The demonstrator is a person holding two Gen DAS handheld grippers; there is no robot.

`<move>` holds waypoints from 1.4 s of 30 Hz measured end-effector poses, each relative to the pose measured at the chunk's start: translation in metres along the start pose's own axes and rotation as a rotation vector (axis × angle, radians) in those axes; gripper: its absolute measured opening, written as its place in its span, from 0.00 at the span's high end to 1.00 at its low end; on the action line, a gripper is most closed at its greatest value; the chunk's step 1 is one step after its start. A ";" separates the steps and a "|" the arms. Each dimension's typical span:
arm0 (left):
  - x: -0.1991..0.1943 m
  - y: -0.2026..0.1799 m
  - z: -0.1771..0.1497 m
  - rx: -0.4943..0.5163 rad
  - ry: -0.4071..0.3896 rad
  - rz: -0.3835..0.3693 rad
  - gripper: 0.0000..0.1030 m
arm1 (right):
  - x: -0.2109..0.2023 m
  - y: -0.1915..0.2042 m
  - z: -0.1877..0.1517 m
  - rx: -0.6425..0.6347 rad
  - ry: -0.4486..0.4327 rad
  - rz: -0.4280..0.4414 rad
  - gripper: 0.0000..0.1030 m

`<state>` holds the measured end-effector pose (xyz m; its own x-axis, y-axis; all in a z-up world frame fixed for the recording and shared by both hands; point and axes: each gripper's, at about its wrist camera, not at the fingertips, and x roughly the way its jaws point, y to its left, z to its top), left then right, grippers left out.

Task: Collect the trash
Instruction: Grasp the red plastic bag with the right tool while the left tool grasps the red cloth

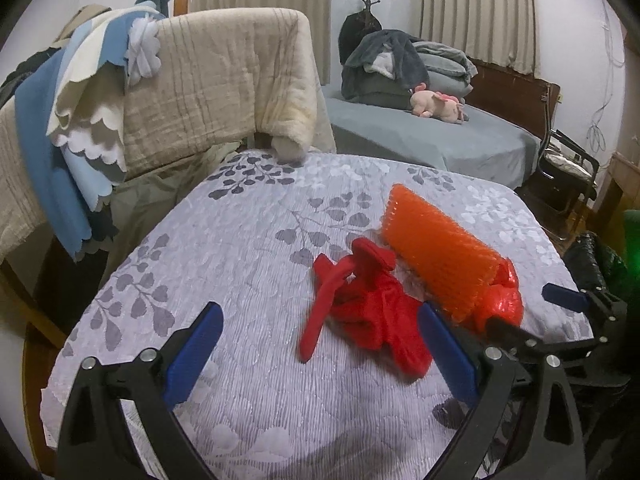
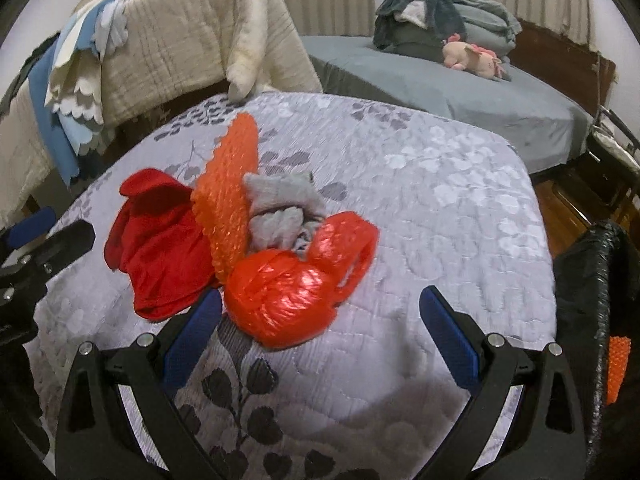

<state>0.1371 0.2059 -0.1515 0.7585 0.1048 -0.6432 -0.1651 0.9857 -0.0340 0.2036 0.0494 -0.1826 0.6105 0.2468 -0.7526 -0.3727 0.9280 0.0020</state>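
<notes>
We take the bed with the grey sheet as landmark. At its head stands a dark wooden headboard; on it lie folded grey blankets and a pink plush toy. Behind it we note white walls and beige pleated curtains, with a coat stand between the two curtain panels. Left of the bed, a cream quilt and blue and white scalloped cloths hang over a rack. In front of the bed is a surface under a lilac leaf-print quilted cover. Right of the bed: wooden floor, a black-framed chair. Lighting is dim and even.
</notes>
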 end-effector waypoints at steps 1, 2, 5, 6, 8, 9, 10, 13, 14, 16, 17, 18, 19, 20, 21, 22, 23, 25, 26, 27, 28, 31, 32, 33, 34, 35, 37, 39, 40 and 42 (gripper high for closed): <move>0.001 0.000 0.000 0.000 0.001 0.000 0.07 | 0.002 0.001 0.000 -0.008 0.006 -0.008 0.07; 0.002 0.000 0.000 0.000 0.003 -0.001 0.07 | 0.003 0.000 -0.001 -0.010 0.009 -0.010 0.07; 0.005 -0.001 0.000 0.000 0.009 -0.003 0.07 | 0.004 -0.006 -0.001 -0.005 0.017 -0.023 0.07; 0.006 -0.002 -0.001 0.000 0.011 -0.005 0.07 | 0.003 -0.009 -0.002 -0.005 0.019 -0.028 0.07; 0.008 -0.003 -0.001 0.001 0.016 -0.008 0.07 | -0.001 -0.018 -0.003 -0.005 0.015 -0.052 0.07; 0.008 -0.003 -0.001 0.001 0.017 -0.010 0.07 | -0.004 -0.024 -0.004 -0.005 0.014 -0.066 0.07; 0.009 -0.003 -0.001 0.000 0.018 -0.011 0.07 | -0.005 -0.029 -0.005 -0.002 0.014 -0.077 0.07; 0.010 -0.006 -0.002 0.001 0.022 -0.016 0.07 | -0.012 -0.048 -0.006 0.027 0.014 -0.097 0.06; 0.011 -0.006 -0.002 0.001 0.023 -0.018 0.07 | -0.014 -0.051 -0.006 0.034 0.010 -0.095 0.06; 0.013 -0.009 -0.002 0.003 0.028 -0.023 0.07 | -0.018 -0.055 -0.005 0.045 -0.006 -0.082 0.06; 0.014 -0.010 -0.002 0.004 0.030 -0.026 0.07 | -0.018 -0.055 -0.003 0.050 -0.012 -0.071 0.06; 0.016 -0.012 -0.003 0.005 0.034 -0.026 0.07 | -0.018 -0.054 -0.002 0.056 -0.018 -0.054 0.06; 0.017 -0.013 -0.003 0.007 0.037 -0.027 0.07 | -0.017 -0.052 -0.001 0.059 -0.023 -0.042 0.06; 0.019 -0.014 -0.003 0.008 0.040 -0.027 0.07 | -0.016 -0.052 0.001 0.060 -0.026 -0.036 0.07; 0.021 -0.015 -0.003 0.010 0.044 -0.028 0.07 | -0.013 -0.050 0.003 0.061 -0.027 -0.029 0.07; 0.022 -0.016 -0.002 0.010 0.045 -0.028 0.07 | -0.011 -0.048 0.005 0.062 -0.029 -0.026 0.07; 0.023 -0.016 -0.002 0.012 0.046 -0.027 0.07 | -0.008 -0.045 0.006 0.062 -0.034 -0.023 0.07; 0.026 -0.017 -0.001 0.012 0.049 -0.026 0.07 | -0.003 -0.042 0.008 0.055 -0.034 -0.017 0.07; 0.028 -0.016 -0.001 0.010 0.050 -0.026 0.07 | -0.001 -0.040 0.008 0.053 -0.030 -0.014 0.07; 0.031 -0.015 0.000 0.007 0.054 -0.026 0.07 | 0.002 -0.039 0.008 0.052 -0.025 -0.010 0.07; 0.033 -0.015 0.000 0.007 0.057 -0.026 0.07 | 0.004 -0.038 0.008 0.051 -0.022 -0.008 0.07; 0.041 -0.014 0.001 0.004 0.071 -0.027 0.07 | 0.009 -0.037 0.008 0.044 -0.002 0.009 0.17; 0.044 -0.014 0.001 0.002 0.076 -0.029 0.07 | 0.011 -0.037 0.008 0.044 0.007 0.017 0.22; 0.047 -0.014 0.001 0.000 0.084 -0.033 0.07 | 0.012 -0.039 0.008 0.050 0.016 0.024 0.23; 0.050 -0.014 0.001 -0.002 0.090 -0.037 0.07 | 0.013 -0.039 0.007 0.054 0.018 0.030 0.26; 0.054 -0.014 0.002 -0.003 0.099 -0.042 0.07 | 0.013 -0.040 0.007 0.056 0.021 0.036 0.32; 0.059 -0.015 0.002 -0.002 0.112 -0.047 0.07 | 0.015 -0.040 0.006 0.047 0.036 0.047 0.46; 0.064 -0.016 0.002 -0.001 0.127 -0.054 0.08 | 0.014 -0.041 0.006 0.047 0.035 0.055 0.55; 0.066 -0.017 0.001 -0.001 0.137 -0.060 0.09 | 0.013 -0.042 0.005 0.048 0.029 0.047 0.56; 0.072 -0.019 0.000 0.000 0.164 -0.076 0.11 | 0.010 -0.044 0.005 0.047 0.017 0.021 0.57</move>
<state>0.1952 0.1952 -0.1970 0.6558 0.0068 -0.7549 -0.1106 0.9900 -0.0872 0.2292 0.0119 -0.1870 0.5905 0.2619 -0.7633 -0.3516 0.9349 0.0488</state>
